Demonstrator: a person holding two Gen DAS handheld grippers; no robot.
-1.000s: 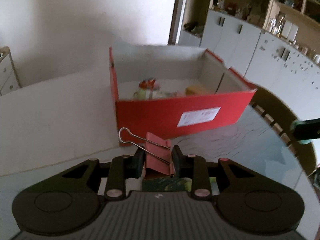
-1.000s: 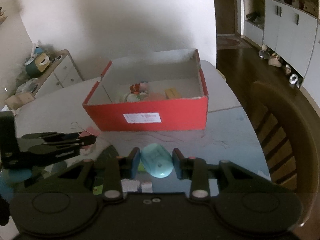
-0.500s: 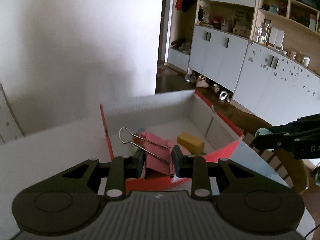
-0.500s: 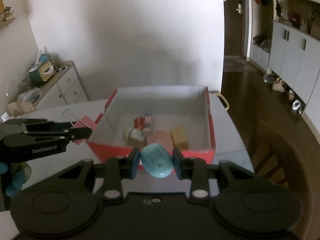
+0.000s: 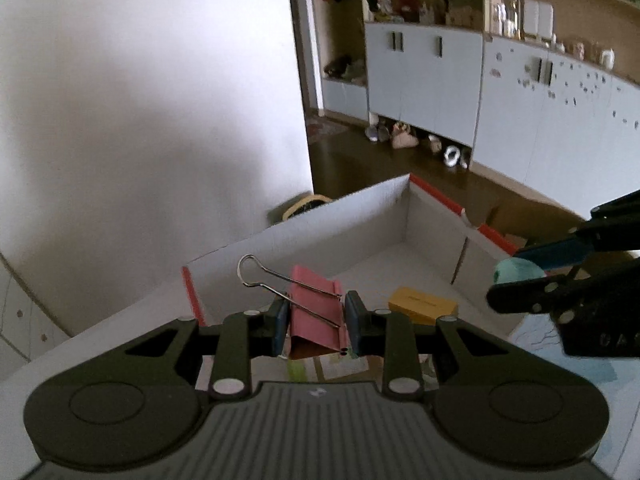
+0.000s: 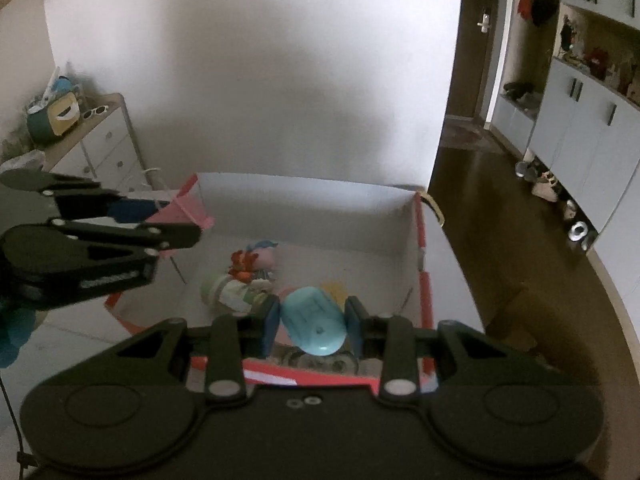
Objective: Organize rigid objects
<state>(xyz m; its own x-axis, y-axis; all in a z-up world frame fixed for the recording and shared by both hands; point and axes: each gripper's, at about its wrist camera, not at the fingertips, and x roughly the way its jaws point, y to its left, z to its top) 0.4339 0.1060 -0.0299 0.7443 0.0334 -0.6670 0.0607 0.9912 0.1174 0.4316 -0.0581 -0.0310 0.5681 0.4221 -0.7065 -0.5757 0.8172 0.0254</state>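
My left gripper (image 5: 316, 326) is shut on a pink binder clip (image 5: 316, 316) with wire handles, held over the left part of a red cardboard box (image 5: 436, 196) with a white inside. From the right wrist view the same gripper (image 6: 188, 228) hangs above the box's left wall (image 6: 192, 188). My right gripper (image 6: 312, 326) is shut on a light blue oval object (image 6: 314, 322), above the box's near wall. That object (image 5: 516, 272) shows at the right of the left wrist view. Inside lie a yellow block (image 5: 422, 304) and small toy figures (image 6: 240, 280).
A wooden chair (image 6: 532, 320) stands at the right of the table. A white drawer unit (image 6: 100, 148) with clutter on top is at the far left. Cupboards (image 5: 520, 96) and shoes line the far wall across a dark floor.
Both grippers have moved forward from in front of the box to above it, the left one also rising. Each still holds its object.
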